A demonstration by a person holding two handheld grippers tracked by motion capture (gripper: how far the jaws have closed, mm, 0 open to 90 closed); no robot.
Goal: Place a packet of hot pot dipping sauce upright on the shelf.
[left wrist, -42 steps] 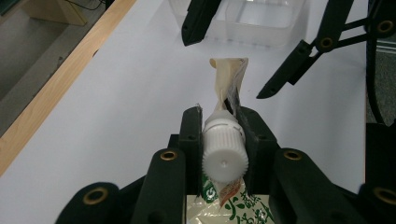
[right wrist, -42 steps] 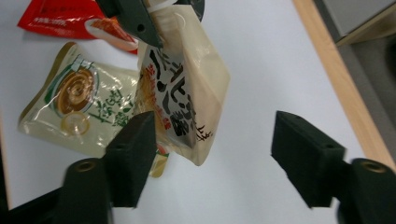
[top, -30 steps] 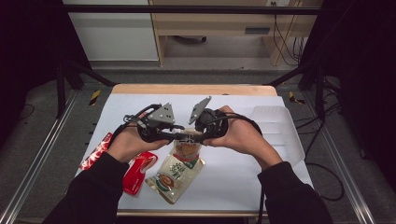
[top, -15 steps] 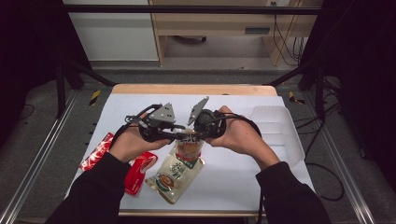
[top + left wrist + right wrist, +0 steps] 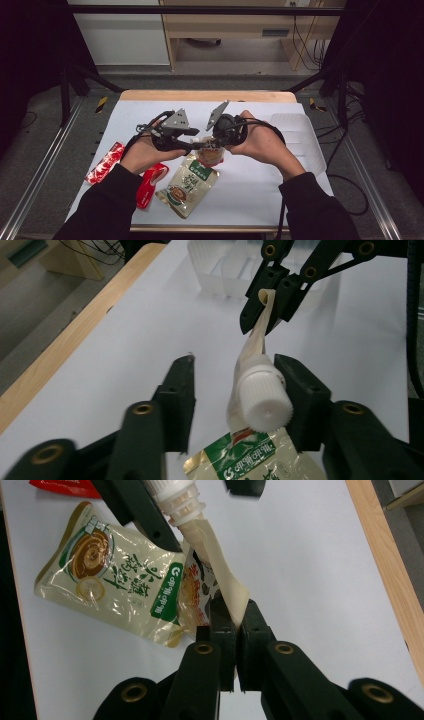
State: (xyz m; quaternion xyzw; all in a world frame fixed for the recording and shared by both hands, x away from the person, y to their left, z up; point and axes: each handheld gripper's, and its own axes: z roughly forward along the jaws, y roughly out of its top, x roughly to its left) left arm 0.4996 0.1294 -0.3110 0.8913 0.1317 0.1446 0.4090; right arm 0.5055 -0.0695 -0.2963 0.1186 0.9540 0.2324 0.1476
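A cream spouted pouch (image 5: 220,575) with a white screw cap (image 5: 262,400) hangs between my two grippers above the white mat. My right gripper (image 5: 232,612) is shut on the pouch's thin top edge; it also shows in the left gripper view (image 5: 260,322). My left gripper (image 5: 235,370) stands around the cap with its jaws having just been opening. One jaw rests beside the cap and the other is well clear of it. From above, the left gripper (image 5: 195,145) and the right gripper (image 5: 212,145) meet tip to tip over the pouch (image 5: 210,156).
A green-and-beige food pouch (image 5: 187,185) lies flat under the hands. Two red packets (image 5: 102,162) (image 5: 150,182) lie to its left. A white ridged tray (image 5: 297,137) sits at the mat's right side. The wooden table edge (image 5: 205,95) runs along the back.
The right hand has edged slightly toward the left one. Both hands stay over the middle of the mat with the pouch between the grippers.
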